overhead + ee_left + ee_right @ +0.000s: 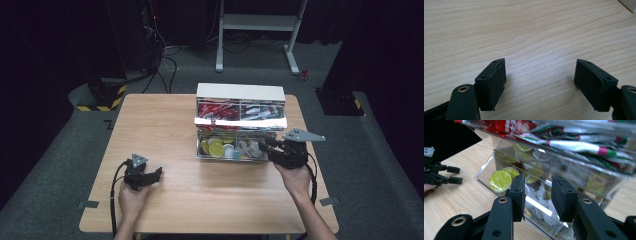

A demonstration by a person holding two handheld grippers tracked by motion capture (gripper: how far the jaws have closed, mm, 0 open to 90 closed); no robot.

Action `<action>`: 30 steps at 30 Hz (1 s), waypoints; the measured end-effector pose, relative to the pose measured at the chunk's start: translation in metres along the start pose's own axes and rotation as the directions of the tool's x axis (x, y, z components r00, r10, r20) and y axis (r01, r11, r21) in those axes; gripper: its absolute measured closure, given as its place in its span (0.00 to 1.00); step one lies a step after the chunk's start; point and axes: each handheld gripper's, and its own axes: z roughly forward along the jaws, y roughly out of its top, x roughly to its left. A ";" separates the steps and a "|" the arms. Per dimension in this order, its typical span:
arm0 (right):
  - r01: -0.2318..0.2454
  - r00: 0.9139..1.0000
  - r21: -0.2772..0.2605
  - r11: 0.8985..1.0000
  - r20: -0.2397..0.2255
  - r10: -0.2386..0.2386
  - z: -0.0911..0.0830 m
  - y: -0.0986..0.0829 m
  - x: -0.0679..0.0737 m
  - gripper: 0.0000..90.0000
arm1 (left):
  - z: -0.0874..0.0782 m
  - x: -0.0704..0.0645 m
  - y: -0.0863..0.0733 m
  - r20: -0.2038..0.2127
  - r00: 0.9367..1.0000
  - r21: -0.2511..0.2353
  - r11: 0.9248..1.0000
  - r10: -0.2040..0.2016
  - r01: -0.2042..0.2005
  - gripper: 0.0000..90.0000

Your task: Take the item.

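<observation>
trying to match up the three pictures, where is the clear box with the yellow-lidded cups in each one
High view: the clear box stands at the table's centre right, the right hand-held gripper at its front.
Left gripper view: bare wooden table between open jaws; a pale corner at top right may be the box, too little to tell.
Right gripper view: box wall just ahead of the jaws.
Shared landmark: the wooden tabletop.

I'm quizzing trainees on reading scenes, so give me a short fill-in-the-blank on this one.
1. The clear organiser box stands on the wooden ____.
2. The right gripper points at the box's ____ tier, where the yellow-lidded capsules lie.
3. The left gripper has its jaws ____ over bare wood.
4. The red packets fill the ____ tier.

Missing words: table; lower; open; upper
</observation>
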 end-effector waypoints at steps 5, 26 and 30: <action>0.011 1.000 -0.007 1.000 -0.005 -0.011 0.001 0.008 0.004 0.72 | 0.000 0.000 0.000 0.000 1.000 0.000 1.000 0.000 0.000 0.29; 0.000 0.999 -0.017 1.000 -0.046 -0.001 0.013 0.037 0.007 0.75 | 0.000 0.000 0.000 -0.002 1.000 0.000 1.000 0.001 -0.001 0.29; 0.013 0.999 -0.015 1.000 -0.044 -0.013 0.014 0.041 0.010 0.76 | 0.000 0.000 0.000 -0.004 1.000 0.000 1.000 0.002 -0.002 0.29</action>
